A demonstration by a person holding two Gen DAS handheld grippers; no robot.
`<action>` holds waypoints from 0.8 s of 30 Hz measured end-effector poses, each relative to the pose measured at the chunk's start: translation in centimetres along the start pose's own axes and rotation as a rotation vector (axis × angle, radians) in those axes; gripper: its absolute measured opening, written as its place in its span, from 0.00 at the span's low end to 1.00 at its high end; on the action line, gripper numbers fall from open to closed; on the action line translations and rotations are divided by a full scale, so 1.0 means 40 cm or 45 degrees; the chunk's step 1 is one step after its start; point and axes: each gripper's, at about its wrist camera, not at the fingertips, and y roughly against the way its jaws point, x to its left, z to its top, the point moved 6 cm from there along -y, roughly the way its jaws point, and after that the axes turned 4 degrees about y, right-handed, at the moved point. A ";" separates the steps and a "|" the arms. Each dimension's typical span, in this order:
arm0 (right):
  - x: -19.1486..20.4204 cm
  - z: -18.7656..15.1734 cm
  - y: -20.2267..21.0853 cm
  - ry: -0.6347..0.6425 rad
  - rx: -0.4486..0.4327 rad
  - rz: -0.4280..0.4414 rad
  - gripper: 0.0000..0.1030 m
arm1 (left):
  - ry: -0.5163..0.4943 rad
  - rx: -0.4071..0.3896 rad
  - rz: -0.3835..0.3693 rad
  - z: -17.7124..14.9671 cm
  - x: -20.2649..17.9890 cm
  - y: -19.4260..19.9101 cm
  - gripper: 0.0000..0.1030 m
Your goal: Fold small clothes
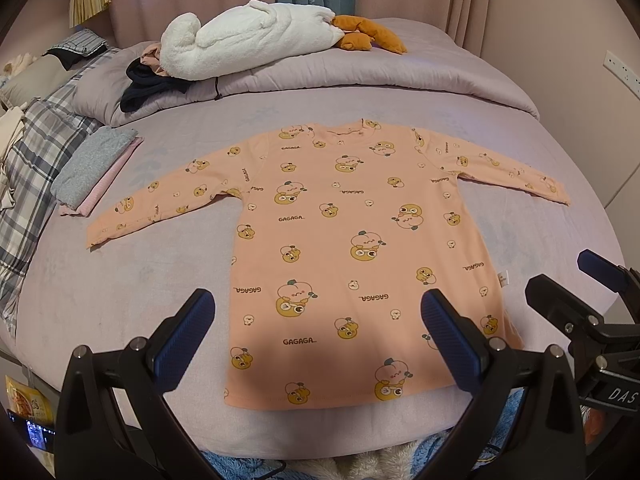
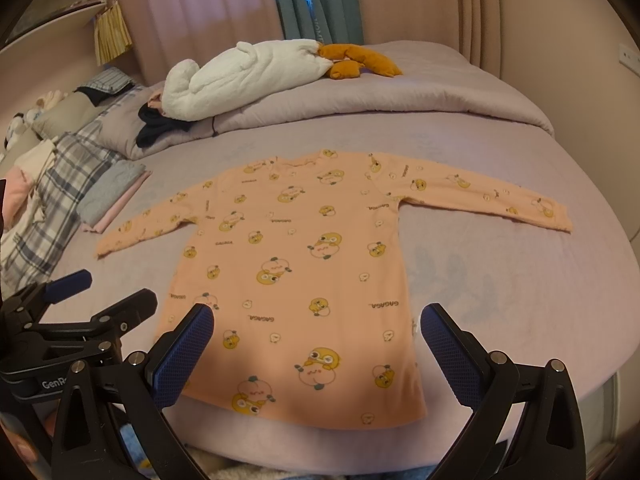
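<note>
The peach long-sleeved child's top printed with yellow cartoon figures (image 1: 340,248) lies flat, sleeves outspread, on the lilac bedsheet (image 1: 120,280). The left gripper (image 1: 320,336) hovers level above the top's near hem, fingers spread wide, grasping nothing. The right gripper (image 2: 320,348) hangs alongside to its right, likewise released and empty.

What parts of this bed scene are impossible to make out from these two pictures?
- Small side tag on the peach shirt, left wrist view: too small to read.
- Shirt's near right hem corner, left wrist view: hidden behind the left tongs.
- Dark garment, right wrist view: partly buried under the white plush toy.
- Yellow packet, left wrist view: cut off by the edge.
</note>
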 end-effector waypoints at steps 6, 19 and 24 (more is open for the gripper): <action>0.008 0.004 -0.004 0.000 0.004 -0.001 0.99 | -0.002 0.005 0.002 -0.001 -0.005 -0.004 1.00; -0.003 -0.005 -0.002 -0.004 0.005 0.003 0.99 | -0.016 0.019 0.002 -0.005 -0.006 -0.012 1.00; -0.005 -0.004 -0.002 -0.004 0.006 0.003 0.99 | -0.021 0.018 0.003 -0.004 -0.007 -0.013 1.00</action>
